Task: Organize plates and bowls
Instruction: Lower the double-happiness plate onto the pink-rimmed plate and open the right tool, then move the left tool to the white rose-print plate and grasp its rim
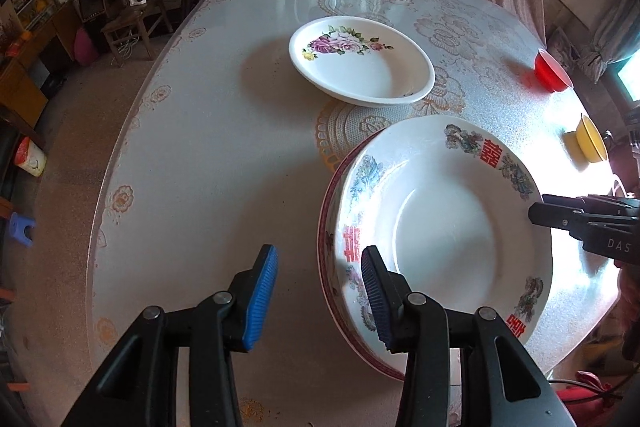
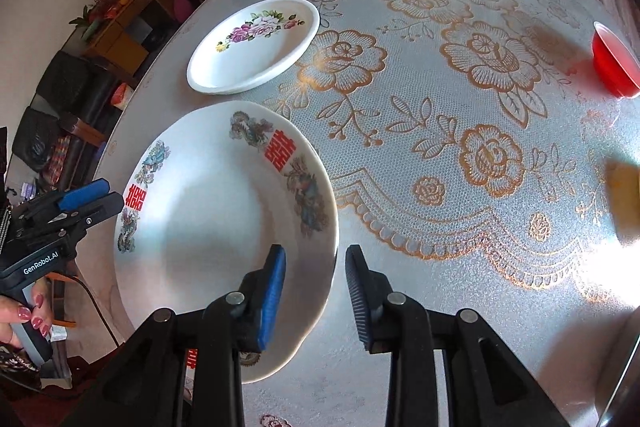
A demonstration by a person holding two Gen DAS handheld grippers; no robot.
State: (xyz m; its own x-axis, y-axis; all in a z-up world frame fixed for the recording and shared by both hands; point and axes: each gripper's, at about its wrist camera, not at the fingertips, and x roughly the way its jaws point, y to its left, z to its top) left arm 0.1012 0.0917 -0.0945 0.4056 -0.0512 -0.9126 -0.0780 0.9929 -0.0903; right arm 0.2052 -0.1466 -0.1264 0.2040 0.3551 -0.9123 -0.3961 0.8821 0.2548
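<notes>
Left gripper (image 1: 320, 291): my jaws stand apart astride the left rim of the stacked plates, lower centre of the left view; the pads do not press on it.
Right gripper (image 2: 316, 291): apart as well, straddling the right rim of the top plate at the bottom of the right view, no pinch that I can see.
Double-happiness plate (image 1: 440, 227): sits on a red-rimmed plate (image 1: 326, 259), lower right of the left view; if I lift with one side only lightly caught, I judge the glazed rim could slip out and tip.
Stack edge: it lies close to the near table (image 1: 180, 167) edge, so a nudge from my fingers might push it off.
Rose plate (image 1: 360, 63): centre, well apart from the stack; I judge it the next to gather.
Red bowl (image 1: 554, 71), yellow bowl (image 1: 592, 141): far right, in glare; my right arm could clip them.
</notes>
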